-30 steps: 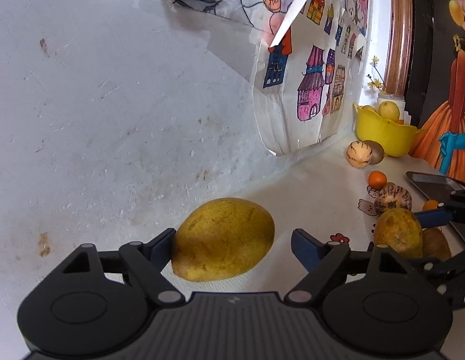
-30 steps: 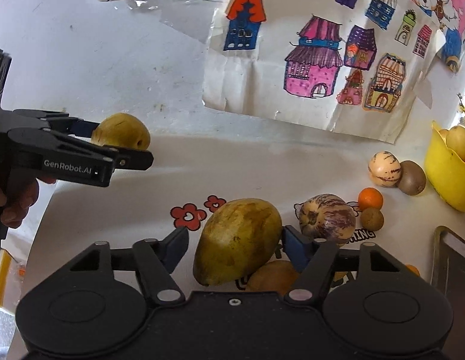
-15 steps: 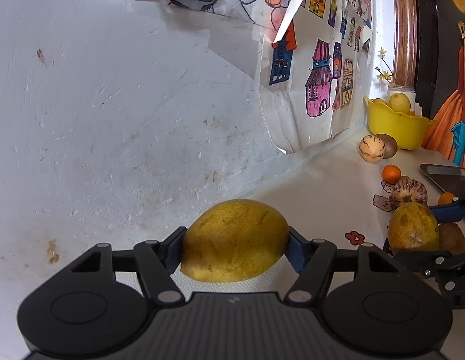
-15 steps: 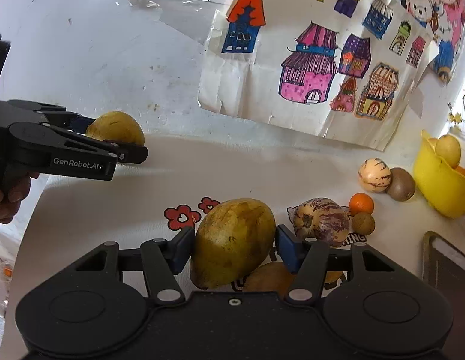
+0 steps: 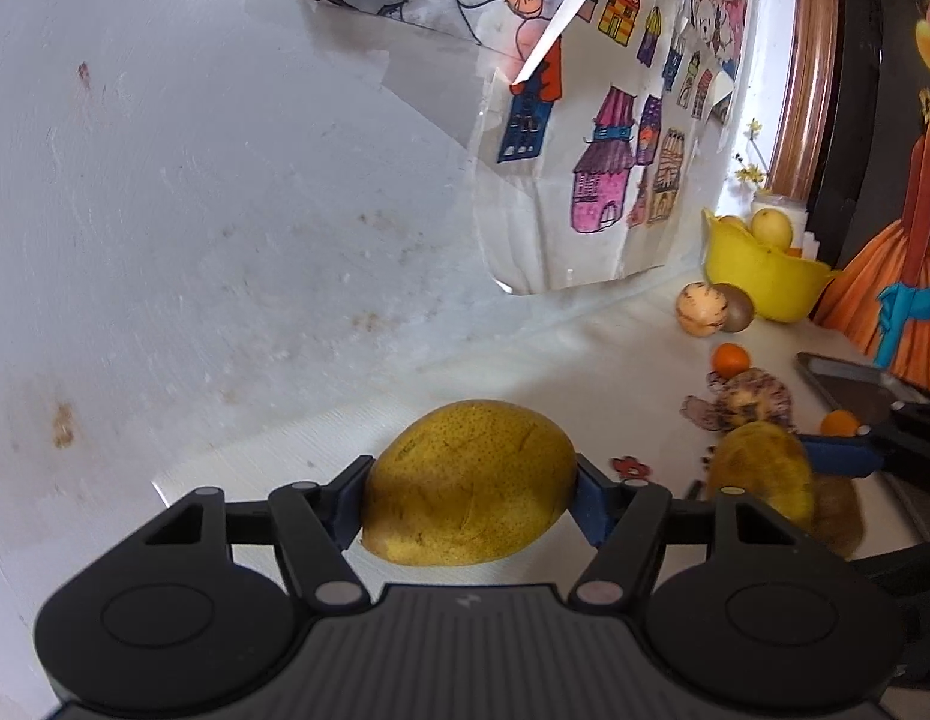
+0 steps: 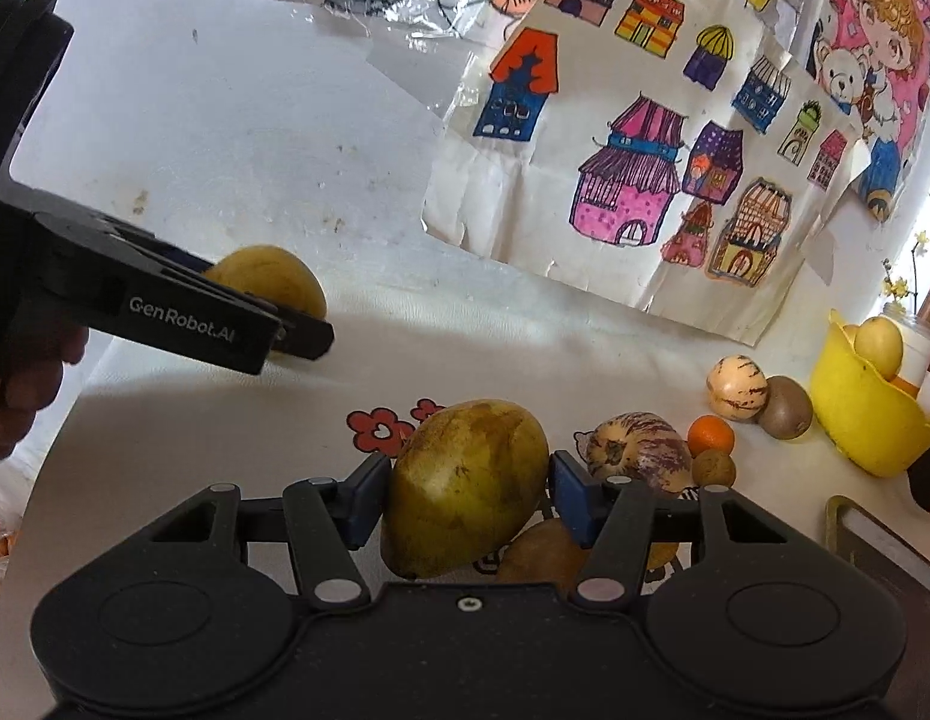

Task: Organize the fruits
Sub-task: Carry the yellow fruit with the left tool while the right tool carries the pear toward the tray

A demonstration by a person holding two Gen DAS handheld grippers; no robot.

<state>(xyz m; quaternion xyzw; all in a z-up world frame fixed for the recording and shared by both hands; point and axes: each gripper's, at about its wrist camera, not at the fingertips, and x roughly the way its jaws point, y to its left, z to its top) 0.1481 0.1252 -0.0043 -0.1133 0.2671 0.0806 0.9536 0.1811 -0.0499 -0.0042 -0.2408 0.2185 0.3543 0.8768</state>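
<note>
The right gripper (image 6: 465, 501) is closing its jaws against a greenish mango (image 6: 465, 486) near the table's (image 6: 465, 354) front edge. The left gripper (image 5: 470, 495) pinches a yellow mango (image 5: 470, 480) by the back wall.

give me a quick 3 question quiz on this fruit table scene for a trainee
1. True or false: the left gripper has its fingers pressed on a yellow mango.
2. Multiple choice: what lies right beside the striped cream fruit near the yellow bowl? A) a banana B) a brown kiwi C) a knife
3. Fill in: the right gripper is closing its fingers on a greenish ____.

Key
1. True; both pads touch its ends.
2. B; the two fruits touch.
3. mango, with another brownish fruit lying under and behind it.
</note>
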